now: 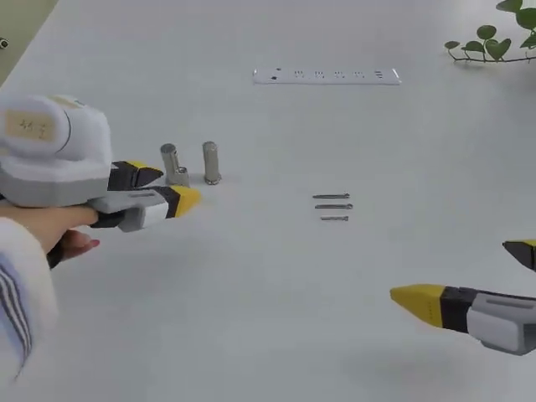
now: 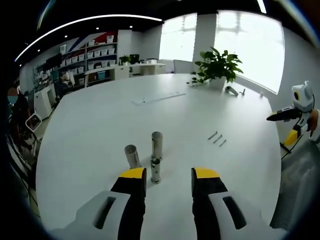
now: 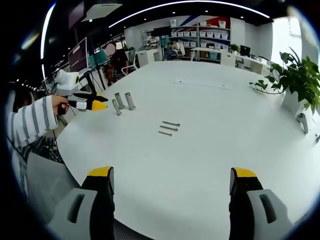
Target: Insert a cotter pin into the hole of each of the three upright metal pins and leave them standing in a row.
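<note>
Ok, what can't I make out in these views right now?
Metal pins: holes too small to see in any view.
Head view: left gripper covers part of the pins' bases.
Cotter pins: ends too small to tell apart.
Head view: right gripper cut off by the right edge.

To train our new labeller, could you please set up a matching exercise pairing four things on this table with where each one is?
Things:
1 metal pins
2 cotter pins
3 power strip
4 plant

Places:
A far side of the table, lying flat
B mid-table, side by side
C far right
D just ahead of the left gripper

Pairs: 1-D; 2-B; 3-A; 4-C
</note>
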The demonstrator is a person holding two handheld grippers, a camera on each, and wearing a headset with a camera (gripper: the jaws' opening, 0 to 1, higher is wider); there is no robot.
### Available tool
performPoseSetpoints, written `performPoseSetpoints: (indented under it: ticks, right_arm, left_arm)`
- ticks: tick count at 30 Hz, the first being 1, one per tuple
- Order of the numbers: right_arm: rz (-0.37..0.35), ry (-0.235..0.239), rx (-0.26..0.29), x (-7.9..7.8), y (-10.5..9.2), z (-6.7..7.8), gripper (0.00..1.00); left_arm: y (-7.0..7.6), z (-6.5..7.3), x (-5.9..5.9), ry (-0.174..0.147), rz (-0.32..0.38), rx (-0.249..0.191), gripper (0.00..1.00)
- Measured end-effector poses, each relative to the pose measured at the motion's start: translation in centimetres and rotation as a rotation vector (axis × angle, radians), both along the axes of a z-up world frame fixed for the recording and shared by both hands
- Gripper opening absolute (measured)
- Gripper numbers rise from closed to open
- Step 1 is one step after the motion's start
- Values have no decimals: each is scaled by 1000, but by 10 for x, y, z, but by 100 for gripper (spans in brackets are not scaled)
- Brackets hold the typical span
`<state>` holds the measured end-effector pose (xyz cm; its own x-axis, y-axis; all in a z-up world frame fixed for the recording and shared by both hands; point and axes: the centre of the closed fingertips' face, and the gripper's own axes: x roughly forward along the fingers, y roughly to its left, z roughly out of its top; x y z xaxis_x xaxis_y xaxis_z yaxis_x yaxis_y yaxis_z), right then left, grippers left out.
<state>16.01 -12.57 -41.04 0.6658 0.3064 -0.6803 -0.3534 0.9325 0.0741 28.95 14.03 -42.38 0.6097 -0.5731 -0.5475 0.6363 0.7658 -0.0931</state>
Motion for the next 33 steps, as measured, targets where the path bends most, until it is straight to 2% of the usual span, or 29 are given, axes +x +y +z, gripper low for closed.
performPoseSetpoints:
  ticks: [4,11,12,17,23,28,33]
  right_arm:
    - [-2,14,-7,-2,-1,-4,95]
    - [-4,21,-3,-3,0,-6,95]
    - [-4,22,-3,-3,0,-7,95]
    - [-7,27,2,-4,0,-8,94]
    - [-8,39,6,-6,0,-12,94]
    - [-10,43,8,-6,-1,-12,94]
    - [-10,46,10,-7,0,-13,94]
  left_arm:
    - [0,-3,9,2,15,0,30]
    - [5,-17,15,16,9,59,17]
    - [6,-20,16,17,10,74,17]
    - [6,-30,17,37,-2,91,19]
    - [1,-37,21,38,-15,100,20]
    - [-1,-43,23,35,-31,129,20]
    - [-2,-45,23,34,-34,133,16]
